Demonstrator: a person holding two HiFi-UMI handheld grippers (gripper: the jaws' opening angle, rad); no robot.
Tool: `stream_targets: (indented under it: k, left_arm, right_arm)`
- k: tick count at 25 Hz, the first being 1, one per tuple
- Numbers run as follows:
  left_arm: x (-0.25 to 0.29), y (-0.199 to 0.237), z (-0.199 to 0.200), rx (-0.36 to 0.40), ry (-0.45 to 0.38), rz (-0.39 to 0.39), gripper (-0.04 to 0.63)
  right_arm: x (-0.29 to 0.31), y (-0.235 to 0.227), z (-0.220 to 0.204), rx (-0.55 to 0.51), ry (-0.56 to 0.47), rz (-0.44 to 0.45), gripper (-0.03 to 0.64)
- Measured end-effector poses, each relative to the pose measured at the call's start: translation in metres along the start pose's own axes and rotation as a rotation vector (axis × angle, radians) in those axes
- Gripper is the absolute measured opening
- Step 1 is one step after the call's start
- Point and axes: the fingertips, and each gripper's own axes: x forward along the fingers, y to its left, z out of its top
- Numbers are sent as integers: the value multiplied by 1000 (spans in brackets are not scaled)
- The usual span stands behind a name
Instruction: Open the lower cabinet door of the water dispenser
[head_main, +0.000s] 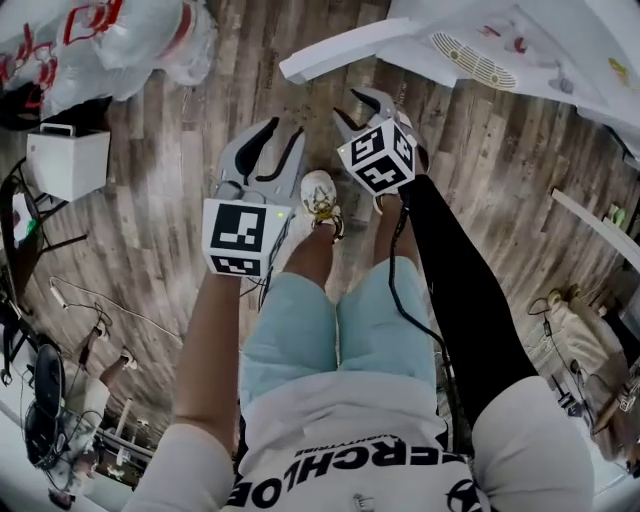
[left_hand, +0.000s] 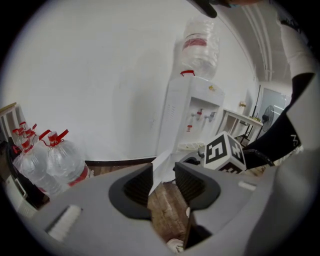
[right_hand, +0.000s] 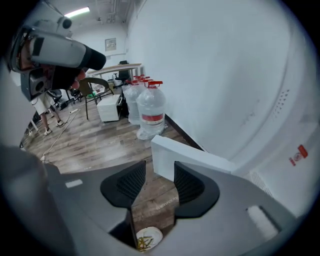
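The lower cabinet door (head_main: 340, 50) stands swung out from the foot of the water dispenser (head_main: 505, 45), over the wood floor (head_main: 190, 160), so the opening looks done. The left gripper (head_main: 283, 130) and right gripper (head_main: 352, 105) hang clear of it, jaws spread and empty.

1. In the head view, we see only part of the dispenser (head_main: 500, 45); the top edge cuts off the rest.
2. In the right gripper view, the right end of the door (right_hand: 190, 159) runs behind the right hand-held gripper (right_hand: 160, 174).
3. In the left gripper view, the left hand-held gripper (left_hand: 163, 171) hides the dispenser's base and most of the door.
4. We cannot read the red label (right_hand: 298, 154); it is too small.
5. The shoe (right_hand: 145, 241) shows only partly, below the jaws.
6. The bottles (left_hand: 47, 165) at the far left run into the dark rim.
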Motion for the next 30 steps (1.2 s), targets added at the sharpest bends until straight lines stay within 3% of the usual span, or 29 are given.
stream_targets:
  k: [13,20,30]
  left_arm:
    - [-20,-61,49,104,-31,-107,195]
    - [-38,-115,79,146,-49,-156,195]
    - [-108,-206,107,188,-93,-206,195]
  right_arm:
    - [-129,-25,0,202,-105,-184,178]
    - [-209,-29,-5,269,-165,-252,178]
    - [-356,-23,1,331,-312,-385,178]
